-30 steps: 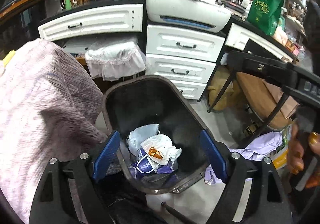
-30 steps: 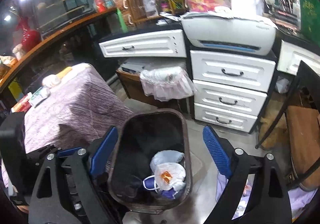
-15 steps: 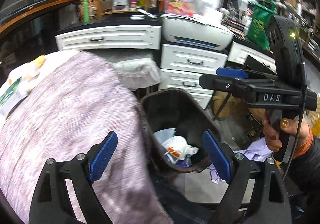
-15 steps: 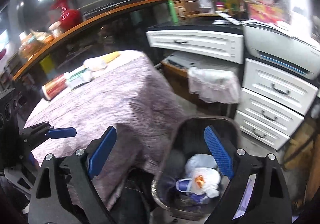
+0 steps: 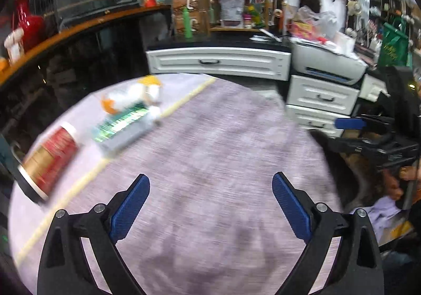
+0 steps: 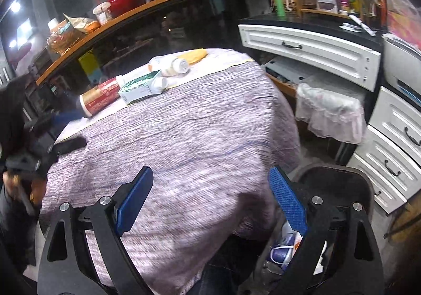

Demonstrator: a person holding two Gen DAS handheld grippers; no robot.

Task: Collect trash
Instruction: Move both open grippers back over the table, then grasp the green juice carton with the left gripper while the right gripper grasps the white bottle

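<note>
1. One round table under a mauve ribbed cloth (image 6: 184, 137); near its far edge lie one red-and-gold cylindrical can (image 6: 98, 97), one green-and-white carton (image 6: 139, 88) and two white plastic bottles (image 6: 171, 66).
2. One dark bin (image 6: 339, 176) beside the table's right edge holds crumpled trash (image 6: 284, 250).
3. Left gripper (image 5: 210, 205): jaws opening, nothing between.
4. Right gripper (image 6: 210, 200): jaws wide apart, empty.
</note>
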